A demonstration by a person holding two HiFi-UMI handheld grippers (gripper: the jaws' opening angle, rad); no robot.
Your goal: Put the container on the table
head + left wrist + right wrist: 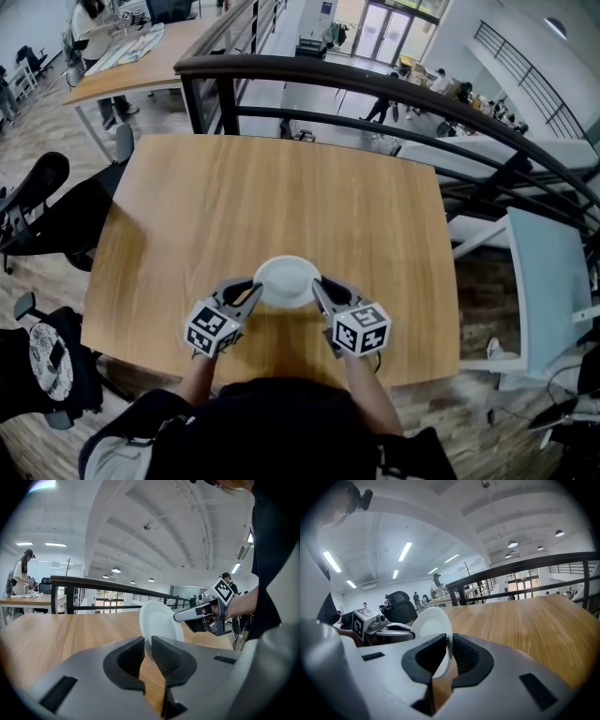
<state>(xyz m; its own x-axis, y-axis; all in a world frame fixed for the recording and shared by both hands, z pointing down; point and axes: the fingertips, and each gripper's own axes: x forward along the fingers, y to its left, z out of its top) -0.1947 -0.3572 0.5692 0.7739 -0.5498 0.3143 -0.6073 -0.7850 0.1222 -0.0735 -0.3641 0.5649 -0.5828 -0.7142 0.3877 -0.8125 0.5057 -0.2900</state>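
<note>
left claw (248, 295) and right claw (321, 289) both clamp the one white container (287, 279) over one table (281, 187).

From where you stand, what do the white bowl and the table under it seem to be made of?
The white bowl: probably plastic or melamine, possibly ceramic; plain smooth white with a soft sheen and a thin, even rim. The table: wood or wood-look laminate; long pale-brown grain streaks, satin finish with mild light reflection.

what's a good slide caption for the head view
Left gripper and right gripper clamp opposite rims of a white bowl over a wooden table.
</note>
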